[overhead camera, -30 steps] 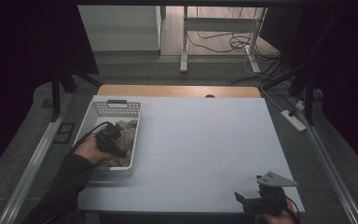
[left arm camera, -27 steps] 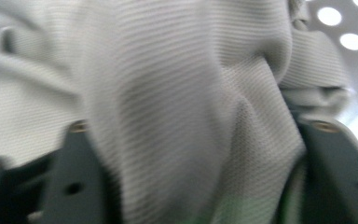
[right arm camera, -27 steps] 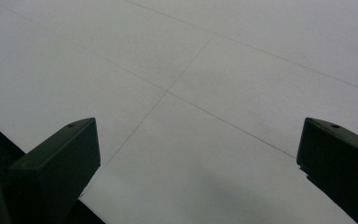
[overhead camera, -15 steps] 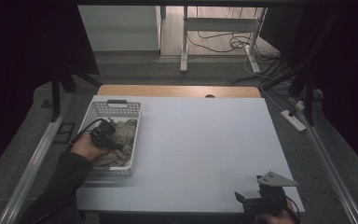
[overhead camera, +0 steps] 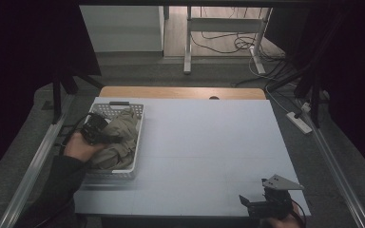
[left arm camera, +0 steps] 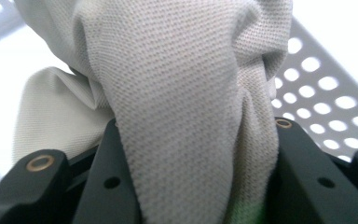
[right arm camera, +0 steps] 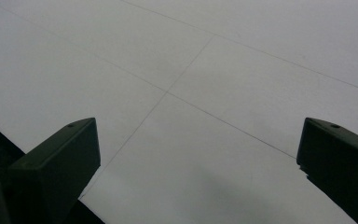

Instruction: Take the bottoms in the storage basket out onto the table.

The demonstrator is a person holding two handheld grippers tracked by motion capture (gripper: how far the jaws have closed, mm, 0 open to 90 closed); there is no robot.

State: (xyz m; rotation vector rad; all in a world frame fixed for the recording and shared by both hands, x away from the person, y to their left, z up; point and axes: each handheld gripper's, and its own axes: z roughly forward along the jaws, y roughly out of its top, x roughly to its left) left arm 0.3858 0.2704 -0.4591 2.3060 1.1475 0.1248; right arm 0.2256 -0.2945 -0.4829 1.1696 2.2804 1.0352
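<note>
At the left of the tabletop (overhead camera: 209, 142), the left gripper (overhead camera: 105, 137) has just closed on a beige cloth (overhead camera: 121, 135), still inside the white basket (overhead camera: 138, 137). The grab looks done, the lift-out remains (right gripper (overhead camera: 261, 205) rests near the front edge, jaws apart and empty).

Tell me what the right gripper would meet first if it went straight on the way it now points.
Probably the bare white table top. The right gripper has its jaws wide apart with nothing between them, angled down toward the surface, and nothing lies on the table ahead of it. How far off the surface is, the picture does not tell.
</note>
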